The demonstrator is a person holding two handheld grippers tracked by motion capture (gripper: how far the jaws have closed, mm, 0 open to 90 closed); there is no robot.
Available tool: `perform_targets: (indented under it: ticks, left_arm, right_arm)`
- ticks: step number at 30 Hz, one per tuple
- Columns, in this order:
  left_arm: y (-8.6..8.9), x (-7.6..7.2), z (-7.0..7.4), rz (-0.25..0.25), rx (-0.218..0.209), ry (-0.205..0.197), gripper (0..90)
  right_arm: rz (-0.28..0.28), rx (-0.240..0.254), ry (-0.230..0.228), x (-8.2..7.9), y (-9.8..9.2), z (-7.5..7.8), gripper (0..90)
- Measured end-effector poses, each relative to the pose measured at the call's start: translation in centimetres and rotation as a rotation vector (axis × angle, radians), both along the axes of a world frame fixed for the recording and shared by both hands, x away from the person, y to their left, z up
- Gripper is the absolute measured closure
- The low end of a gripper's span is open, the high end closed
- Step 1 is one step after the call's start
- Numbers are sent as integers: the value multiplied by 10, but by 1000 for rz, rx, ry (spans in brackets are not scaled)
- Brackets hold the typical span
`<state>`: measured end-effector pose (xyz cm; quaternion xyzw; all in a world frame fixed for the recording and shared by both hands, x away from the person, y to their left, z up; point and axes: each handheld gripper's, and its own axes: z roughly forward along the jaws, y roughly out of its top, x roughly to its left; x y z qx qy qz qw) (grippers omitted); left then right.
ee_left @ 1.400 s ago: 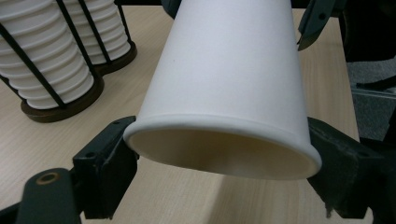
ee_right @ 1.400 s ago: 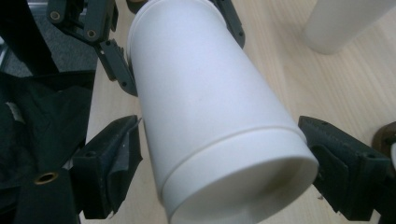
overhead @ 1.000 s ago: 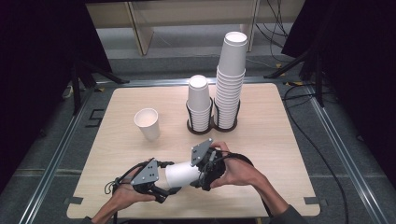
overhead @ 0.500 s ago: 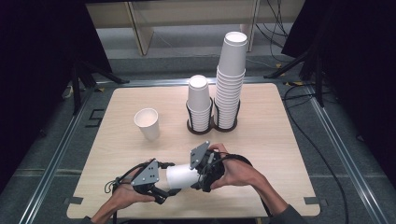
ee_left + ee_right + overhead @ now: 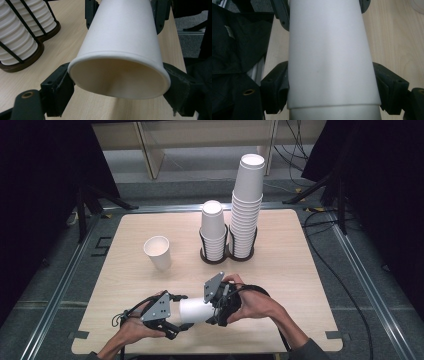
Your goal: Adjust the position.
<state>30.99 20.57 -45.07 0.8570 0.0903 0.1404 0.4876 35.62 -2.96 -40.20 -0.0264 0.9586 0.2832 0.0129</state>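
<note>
A white paper cup (image 5: pixel 194 310) lies on its side just above the wooden table (image 5: pixel 300 270), near the front edge. My left gripper (image 5: pixel 181 314) is shut on its rim end. In the left gripper view the open mouth of the cup (image 5: pixel 120 50) faces the camera, and the left gripper (image 5: pixel 117 86) squeezes the rim slightly out of round. My right gripper (image 5: pixel 214 306) is shut on the narrower end. In the right gripper view the cup's wall (image 5: pixel 329 55) runs between the pads of the right gripper (image 5: pixel 332 87), and a seam crosses it near the camera.
A single upright cup (image 5: pixel 158 251) stands at the left middle of the table. A dark wire holder (image 5: pixel 220 257) at the back centre carries a short cup stack (image 5: pixel 213 227) and a tall cup stack (image 5: pixel 246 205). The same holder (image 5: pixel 30 57) sits at the left of the left gripper view.
</note>
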Motion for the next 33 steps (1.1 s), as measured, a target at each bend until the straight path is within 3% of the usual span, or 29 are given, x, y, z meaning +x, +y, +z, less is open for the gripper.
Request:
perform_targets:
  ticks: [2, 4, 6, 7, 10, 11, 12, 16, 17, 23, 29, 31, 33]
  left_arm:
    - [-1, 0, -1, -1, -8, -2, 178]
    - [-1, 0, -1, -4, -23, -1, 178]
    - [-1, 0, 0, -7, -8, -4, 181]
    - [0, -1, 0, -6, -7, -6, 182]
    - [-1, 0, -1, -7, -21, -9, 181]
    - [0, 0, 1, -6, -12, -11, 177]
    - [0, 0, 1, -2, -25, -6, 172]
    - [2, 1, 1, 19, -92, -2, 139]
    - [1, 2, 1, 22, -131, -3, 128]
    - [10, 3, 3, 62, -247, -7, 107]
    - [16, 7, 4, 114, -299, 25, 145]
    - [16, 8, 3, 123, -344, 32, 144]
    - [17, 8, 5, 141, -356, 55, 144]
  right_arm:
    - [20, -7, -21, 1, 1, -1, 241]
    - [23, -15, -21, 1, 2, -3, 241]
    - [17, -23, -2, 1, 2, -4, 252]
    - [21, -28, -26, 1, 2, -4, 256]
    - [43, -21, -40, 0, 2, -2, 262]
    - [32, -20, -21, 0, 1, -2, 263]
    - [34, -23, -42, 1, 1, -2, 262]
    - [35, 7, -36, 0, -1, 1, 260]
    - [32, 12, -37, 0, -1, 2, 257]
    - [13, 67, -35, 4, -9, 9, 252]
    - [-41, 156, -25, 12, -23, 18, 249]
    - [-71, 181, -11, 13, -28, 21, 248]
    - [-84, 209, 1, 15, -32, 23, 248]
